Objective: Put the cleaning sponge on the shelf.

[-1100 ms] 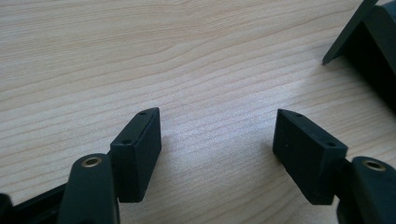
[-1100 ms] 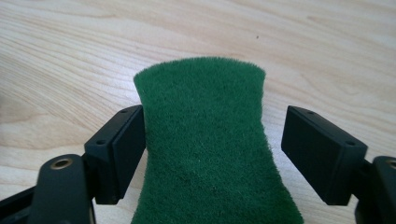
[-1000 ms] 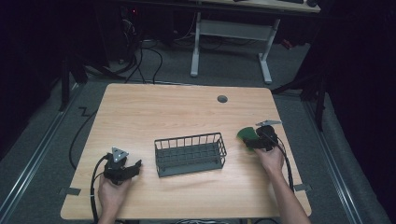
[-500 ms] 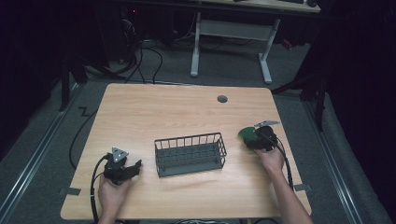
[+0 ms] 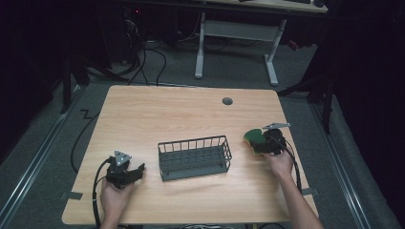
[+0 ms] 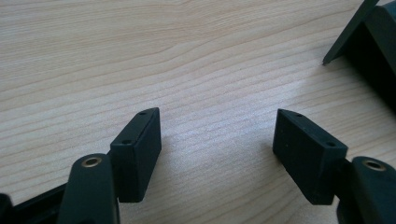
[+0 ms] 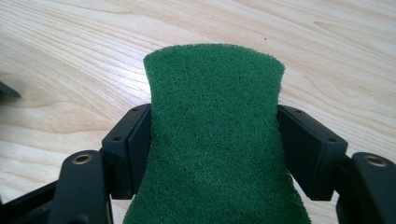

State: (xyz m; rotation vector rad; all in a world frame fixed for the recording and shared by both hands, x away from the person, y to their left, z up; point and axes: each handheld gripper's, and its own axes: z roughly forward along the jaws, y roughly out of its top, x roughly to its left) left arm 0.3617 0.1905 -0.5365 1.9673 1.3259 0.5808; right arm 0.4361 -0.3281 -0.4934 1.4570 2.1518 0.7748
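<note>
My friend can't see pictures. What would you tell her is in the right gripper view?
A green scrubbing sponge is squeezed between the two black jaws of the right gripper, pinched in at its sides. Behind it lies the light wooden table, its grain running across.

This looks like a lab or recording workspace, not a home. A plain wood-grain surface (image 5: 191,119) with a cable grommet (image 5: 227,101) stands on grey carpet (image 5: 33,143) in a dark room. Behind it is a second desk on a white metal frame (image 5: 234,47), with black cables (image 5: 143,57) running loose over the floor. Tape marks (image 5: 69,195) sit on the carpet by the near corners, and a rail (image 5: 38,157) runs along the left.
</note>
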